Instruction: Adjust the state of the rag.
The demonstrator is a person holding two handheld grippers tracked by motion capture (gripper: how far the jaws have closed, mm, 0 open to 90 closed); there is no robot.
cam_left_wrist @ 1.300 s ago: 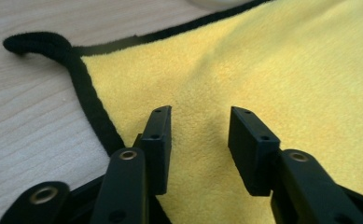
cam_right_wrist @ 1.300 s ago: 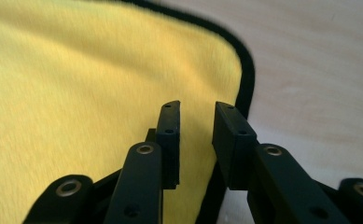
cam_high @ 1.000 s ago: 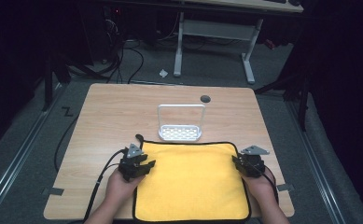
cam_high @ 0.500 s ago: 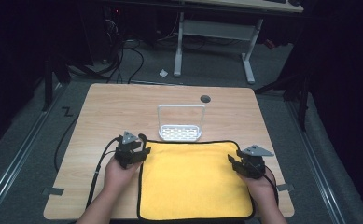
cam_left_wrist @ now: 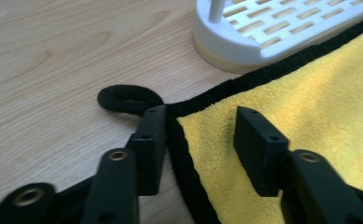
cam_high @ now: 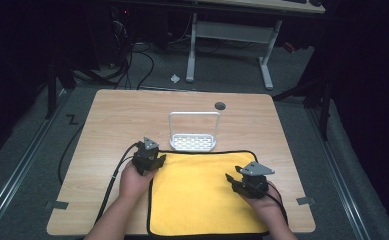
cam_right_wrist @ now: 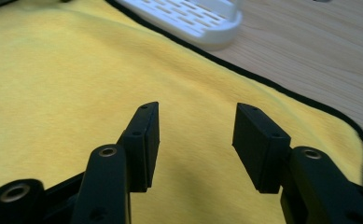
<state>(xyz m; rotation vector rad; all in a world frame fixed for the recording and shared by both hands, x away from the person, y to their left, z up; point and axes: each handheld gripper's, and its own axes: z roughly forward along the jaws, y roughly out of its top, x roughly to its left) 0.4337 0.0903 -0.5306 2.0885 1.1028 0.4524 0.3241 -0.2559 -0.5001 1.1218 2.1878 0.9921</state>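
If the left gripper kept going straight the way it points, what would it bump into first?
Probably the white rack. The left gripper, jaws open astride the yellow cloth's black-edged corner, points over that corner at the rack's base. Depth is unclear; tilted lower, it would meet the cloth first.

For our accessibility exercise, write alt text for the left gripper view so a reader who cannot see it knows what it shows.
The left gripper has its two black jaws open astride the black-edged corner of a yellow cloth lying flat on a wooden table. A black hanging loop juts from that corner, and a white slotted rack stands just beyond the cloth's edge.
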